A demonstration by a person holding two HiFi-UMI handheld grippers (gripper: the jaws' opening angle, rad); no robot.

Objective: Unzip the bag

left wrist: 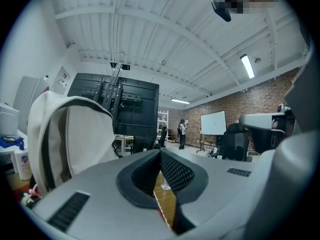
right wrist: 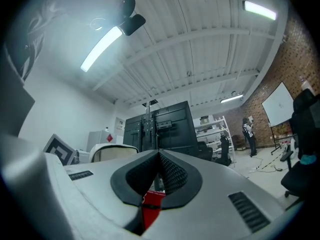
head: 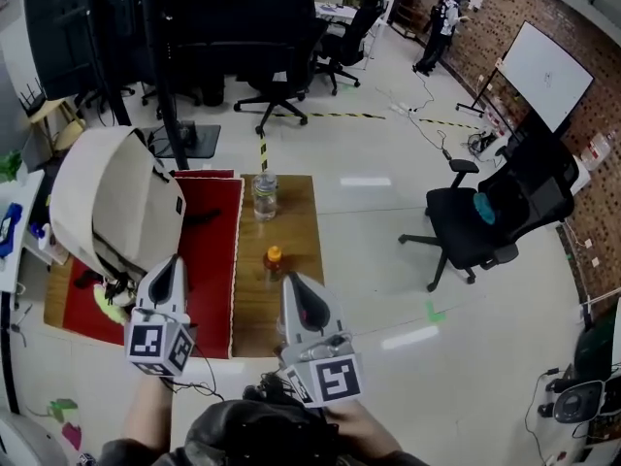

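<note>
A cream backpack [head: 116, 202] with dark straps stands upright on the red mat [head: 209, 260] at the table's left; the left gripper view has the backpack [left wrist: 65, 139] at its left. My left gripper [head: 173, 265] hovers near the table's front edge, just right of the bag's base, shut and empty. My right gripper [head: 296, 289] is held over the table's front right corner, also shut with nothing between its jaws. The same shut tips show in the left gripper view [left wrist: 160, 151] and the right gripper view [right wrist: 159, 156]. The bag's zipper is not visible.
A clear water bottle [head: 264, 194] and an orange-capped bottle [head: 274, 260] stand on the wooden table [head: 301, 212]. A yellow-green toy [head: 109, 304] lies by the bag's base. Black office chairs [head: 485, 212] stand on the floor to the right. A person [head: 446, 17] stands far back.
</note>
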